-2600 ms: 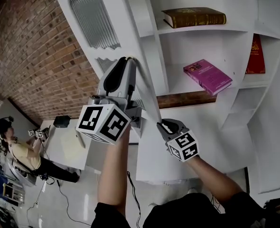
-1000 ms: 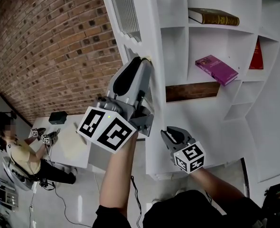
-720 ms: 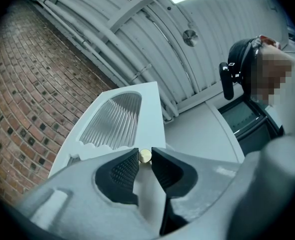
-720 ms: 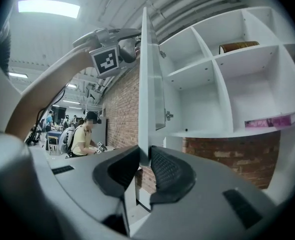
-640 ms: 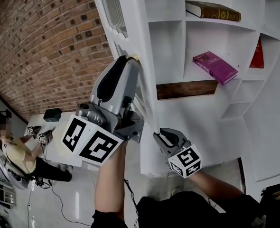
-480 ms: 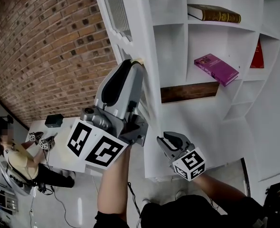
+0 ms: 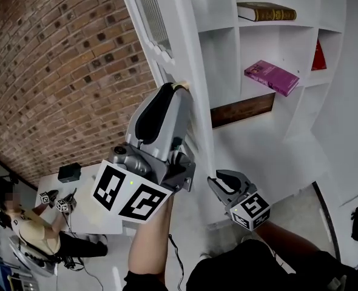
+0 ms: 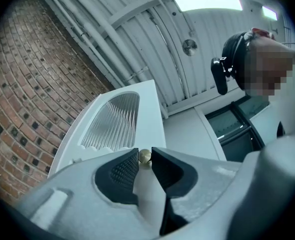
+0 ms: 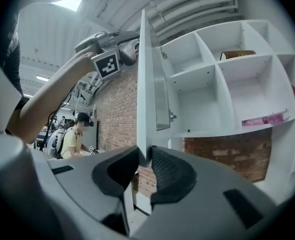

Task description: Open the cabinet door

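**At the cabinet (image 7: 264, 144), the door swings wider**

The door (image 7: 182, 47) has come further out from the shelves, so I judge it nearly open. My left gripper (image 7: 178, 90) pinches the brass knob (image 8: 144, 156). My right gripper's (image 9: 145, 161) fingers have just been easing apart, pads touching the door's edge between them.

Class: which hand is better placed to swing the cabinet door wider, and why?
Left. The left gripper is shut on the brass knob at the free edge of the cabinet door. The right gripper only pinches the bare edge lower down, and its jaws have just opened slightly, so its hold is probably weaker.
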`<state>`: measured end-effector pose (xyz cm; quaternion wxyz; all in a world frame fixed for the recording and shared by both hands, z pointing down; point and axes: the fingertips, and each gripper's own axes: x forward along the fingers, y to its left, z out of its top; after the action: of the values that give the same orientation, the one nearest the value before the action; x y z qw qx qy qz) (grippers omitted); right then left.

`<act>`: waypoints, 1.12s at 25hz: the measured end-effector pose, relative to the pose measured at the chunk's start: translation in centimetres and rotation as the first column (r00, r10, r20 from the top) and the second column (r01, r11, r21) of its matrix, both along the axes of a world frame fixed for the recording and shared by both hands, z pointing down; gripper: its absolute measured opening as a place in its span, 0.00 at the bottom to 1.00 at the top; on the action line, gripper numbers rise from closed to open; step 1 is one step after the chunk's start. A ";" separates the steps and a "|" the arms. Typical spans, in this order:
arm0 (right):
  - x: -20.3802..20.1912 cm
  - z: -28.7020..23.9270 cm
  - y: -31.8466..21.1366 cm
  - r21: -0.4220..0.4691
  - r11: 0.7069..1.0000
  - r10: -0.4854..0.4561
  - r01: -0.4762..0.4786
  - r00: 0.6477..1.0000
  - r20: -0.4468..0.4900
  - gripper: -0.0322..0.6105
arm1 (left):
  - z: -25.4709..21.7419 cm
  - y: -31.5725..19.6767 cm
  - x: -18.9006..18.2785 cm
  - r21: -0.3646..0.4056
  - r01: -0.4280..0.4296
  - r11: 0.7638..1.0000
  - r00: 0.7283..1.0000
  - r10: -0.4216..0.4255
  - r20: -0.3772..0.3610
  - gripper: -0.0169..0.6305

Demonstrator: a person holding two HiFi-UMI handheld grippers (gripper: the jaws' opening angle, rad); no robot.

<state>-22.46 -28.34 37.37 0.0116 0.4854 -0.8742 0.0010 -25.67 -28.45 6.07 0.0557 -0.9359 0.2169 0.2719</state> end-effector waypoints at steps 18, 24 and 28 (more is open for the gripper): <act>-5.0 0.0 0.5 -0.023 0.991 0.131 -0.131 0.991 0.015 0.17 | 0.0 -0.1 -4.8 -0.011 -0.099 0.995 0.994 0.098 -0.048 0.16; -7.0 0.1 0.3 -0.021 0.993 0.120 -0.120 0.993 0.009 0.18 | 0.1 -0.4 -6.8 -0.015 -0.110 0.994 0.993 0.109 -0.052 0.17; -8.3 0.0 0.3 -0.018 0.993 0.120 -0.120 0.993 0.018 0.19 | 0.1 -0.6 -8.1 -0.016 -0.111 0.994 0.992 0.110 -0.054 0.17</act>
<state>-30.77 -28.07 37.41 0.0071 0.5369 -0.8435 0.0137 -33.75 -29.06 6.16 0.0258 -0.9394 0.1688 0.2972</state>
